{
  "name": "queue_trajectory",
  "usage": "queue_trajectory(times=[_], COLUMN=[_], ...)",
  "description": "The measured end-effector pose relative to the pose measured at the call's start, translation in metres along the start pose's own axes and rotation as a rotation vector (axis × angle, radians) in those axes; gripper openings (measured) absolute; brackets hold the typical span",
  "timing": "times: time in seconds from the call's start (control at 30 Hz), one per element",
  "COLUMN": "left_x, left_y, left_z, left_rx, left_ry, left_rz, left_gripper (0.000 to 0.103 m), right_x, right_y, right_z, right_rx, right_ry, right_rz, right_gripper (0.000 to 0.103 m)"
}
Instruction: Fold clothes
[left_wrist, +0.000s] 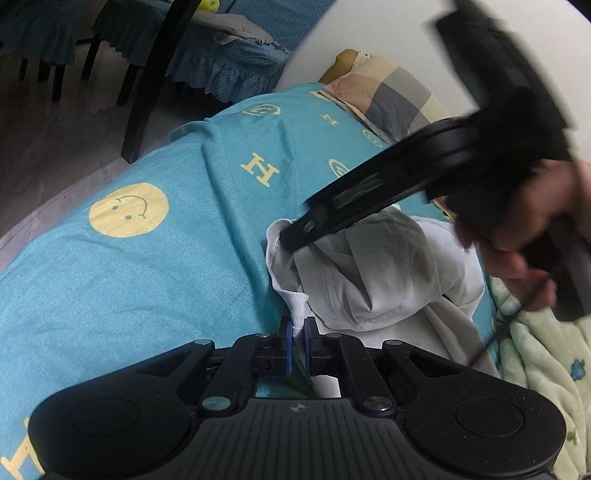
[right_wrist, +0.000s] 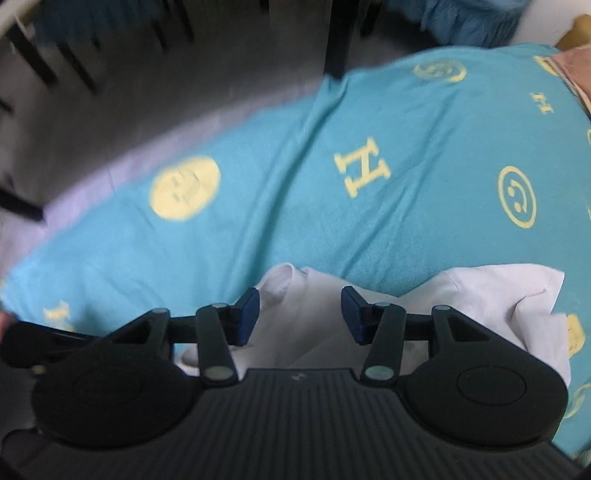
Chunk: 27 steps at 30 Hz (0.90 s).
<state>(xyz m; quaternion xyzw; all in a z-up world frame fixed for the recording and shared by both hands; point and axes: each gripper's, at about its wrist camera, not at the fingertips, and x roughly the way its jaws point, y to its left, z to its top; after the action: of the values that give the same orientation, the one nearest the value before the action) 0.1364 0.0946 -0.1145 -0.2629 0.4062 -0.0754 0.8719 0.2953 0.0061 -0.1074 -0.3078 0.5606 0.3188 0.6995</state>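
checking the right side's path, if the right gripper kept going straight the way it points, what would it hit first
Most likely the white garment: it lies right between and ahead of the right gripper's open fingers, though how far off is unclear.

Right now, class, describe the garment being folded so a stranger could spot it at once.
Find the turquoise bedsheet printed with yellow smiley faces. Near its middle lies a crumpled white garment, its ribbed cuff pinched by the left gripper. It is the only plain white cloth there; the neighbouring blanket is pale green.

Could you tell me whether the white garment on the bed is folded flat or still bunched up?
Bunched up: the white garment lies in a rumpled heap on the turquoise sheet, with the left gripper pinching its ribbed cuff.
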Motion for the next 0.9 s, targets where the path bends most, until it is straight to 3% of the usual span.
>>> queue_trajectory(times=[0.03, 0.1, 0.17, 0.27, 0.33, 0.43, 0.63, 0.77, 0.83, 0.9], left_x=[0.000, 0.001, 0.001, -0.002, -0.006, -0.014, -0.024, -0.031, -0.035, -0.038], left_y=[-0.001, -0.002, -0.001, -0.003, -0.008, -0.018, -0.053, -0.078, -0.082, -0.079], left_z=[0.000, -0.002, -0.004, -0.005, -0.005, -0.006, -0.022, -0.039, -0.041, -0.040], left_rx=[0.007, 0.021, 0.023, 0.031, 0.059, 0.118, 0.371, 0.532, 0.538, 0.499], left_ry=[-0.001, -0.002, 0.002, -0.009, -0.033, -0.081, -0.185, -0.242, -0.257, -0.256], left_rz=[0.000, 0.003, 0.006, 0.009, 0.008, -0.003, -0.061, -0.085, -0.106, -0.132], left_gripper=[0.007, 0.007, 0.007, 0.009, 0.023, 0.028, 0.031, 0.031, 0.025, 0.005], right_x=[0.006, 0.011, 0.002, -0.031, -0.062, -0.107, -0.175, -0.177, -0.163, -0.149], right_y=[0.002, 0.003, 0.000, -0.010, -0.015, -0.019, -0.031, -0.044, -0.044, -0.039], right_z=[0.001, -0.001, -0.007, -0.023, -0.037, -0.063, -0.117, -0.149, -0.164, -0.181], right_rx=[-0.025, -0.051, -0.030, 0.035, 0.084, 0.146, 0.309, 0.481, 0.560, 0.622], right_ry=[0.021, 0.029, -0.011, -0.116, -0.201, -0.288, -0.416, -0.496, -0.532, -0.567], right_rz=[-0.031, -0.112, -0.161, -0.193, -0.204, -0.182, -0.063, 0.020, 0.046, 0.057], right_gripper=[0.044, 0.019, 0.009, 0.007, 0.007, 0.007, 0.007, 0.007, 0.007, 0.007])
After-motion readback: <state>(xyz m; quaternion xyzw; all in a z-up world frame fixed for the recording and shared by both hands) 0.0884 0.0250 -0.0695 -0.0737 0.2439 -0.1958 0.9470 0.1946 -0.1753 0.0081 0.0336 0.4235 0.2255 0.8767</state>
